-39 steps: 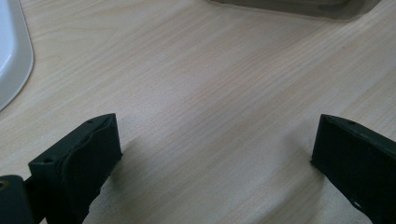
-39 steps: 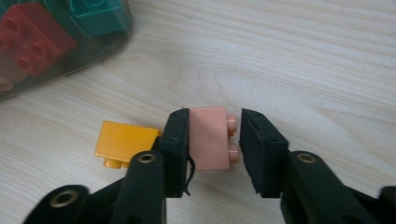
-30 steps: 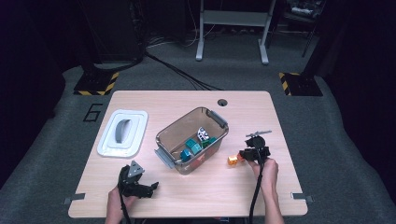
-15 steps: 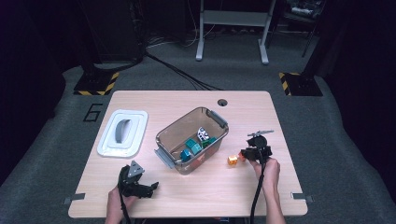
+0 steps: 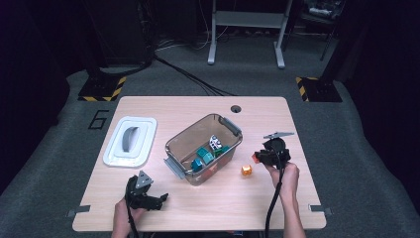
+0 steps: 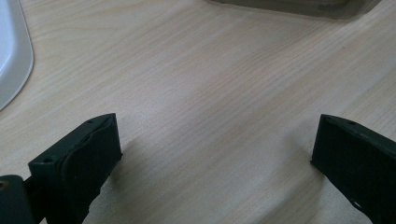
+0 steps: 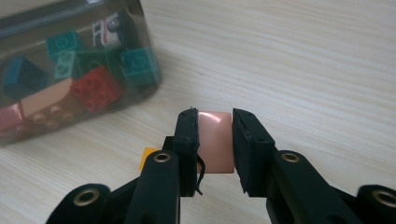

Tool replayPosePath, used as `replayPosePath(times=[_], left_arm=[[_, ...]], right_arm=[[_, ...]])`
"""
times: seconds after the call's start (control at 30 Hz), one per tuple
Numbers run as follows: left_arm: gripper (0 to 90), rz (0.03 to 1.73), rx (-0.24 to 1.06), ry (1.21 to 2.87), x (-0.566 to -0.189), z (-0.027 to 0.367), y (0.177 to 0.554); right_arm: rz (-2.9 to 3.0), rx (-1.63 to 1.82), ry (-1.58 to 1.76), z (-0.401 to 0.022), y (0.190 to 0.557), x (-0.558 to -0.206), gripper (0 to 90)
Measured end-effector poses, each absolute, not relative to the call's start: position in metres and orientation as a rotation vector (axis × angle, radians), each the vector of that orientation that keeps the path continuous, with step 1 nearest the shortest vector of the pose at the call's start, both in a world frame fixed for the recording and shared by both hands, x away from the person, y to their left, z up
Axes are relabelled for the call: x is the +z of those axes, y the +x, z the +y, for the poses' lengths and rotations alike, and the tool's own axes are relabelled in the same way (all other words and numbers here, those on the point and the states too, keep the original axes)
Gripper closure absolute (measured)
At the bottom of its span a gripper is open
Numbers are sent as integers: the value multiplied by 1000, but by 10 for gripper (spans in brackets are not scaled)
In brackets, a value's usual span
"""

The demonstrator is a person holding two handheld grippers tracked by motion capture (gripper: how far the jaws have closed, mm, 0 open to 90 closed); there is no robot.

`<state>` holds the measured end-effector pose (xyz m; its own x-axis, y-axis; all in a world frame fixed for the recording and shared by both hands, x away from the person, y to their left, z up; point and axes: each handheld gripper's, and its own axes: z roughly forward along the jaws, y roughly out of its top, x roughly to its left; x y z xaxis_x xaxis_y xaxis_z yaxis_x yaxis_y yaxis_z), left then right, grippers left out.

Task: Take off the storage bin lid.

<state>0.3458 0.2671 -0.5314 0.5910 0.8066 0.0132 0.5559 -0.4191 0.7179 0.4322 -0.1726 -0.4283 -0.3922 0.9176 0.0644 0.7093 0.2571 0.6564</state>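
Note:
My right gripper (image 7: 215, 135) is shut on a pink block (image 7: 214, 142), lifted a little above the wooden table (image 5: 297, 188). In the high view that gripper (image 5: 258, 157) hovers to the right of the clear plastic bin (image 5: 184, 140), with the block showing as a reddish spot. An orange block (image 5: 246, 170) lies on the table just left of it; its corner (image 7: 145, 156) peeks out behind my left jaw. The bin (image 7: 28, 18) holds several teal, red and pink bricks. My left gripper (image 5: 161, 199) rests at the near left, open, with bare wood between its jaws (image 6: 210, 154).
A white bin lid (image 5: 130, 141) lies flat at the left of the table; its edge (image 6: 11, 51) is close to my left gripper. A round cable hole (image 5: 236, 108) sits near the far edge. Bare tabletop lies between the bin and the near edge.
My right gripper has risen off the table with the pink block in it. The orange block stays on the wood. The left gripper has not moved.

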Motion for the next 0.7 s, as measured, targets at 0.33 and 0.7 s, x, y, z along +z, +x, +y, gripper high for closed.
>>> replayPosePath(times=[0.33,0.7], left_arm=[[12,1075,472,2136,-531,267,346],[12,1075,473,2136,-531,267,346]], right_arm=[[2193,902,1425,-162,428,-401,720],[2186,922,1354,-151,425,-372,720]])
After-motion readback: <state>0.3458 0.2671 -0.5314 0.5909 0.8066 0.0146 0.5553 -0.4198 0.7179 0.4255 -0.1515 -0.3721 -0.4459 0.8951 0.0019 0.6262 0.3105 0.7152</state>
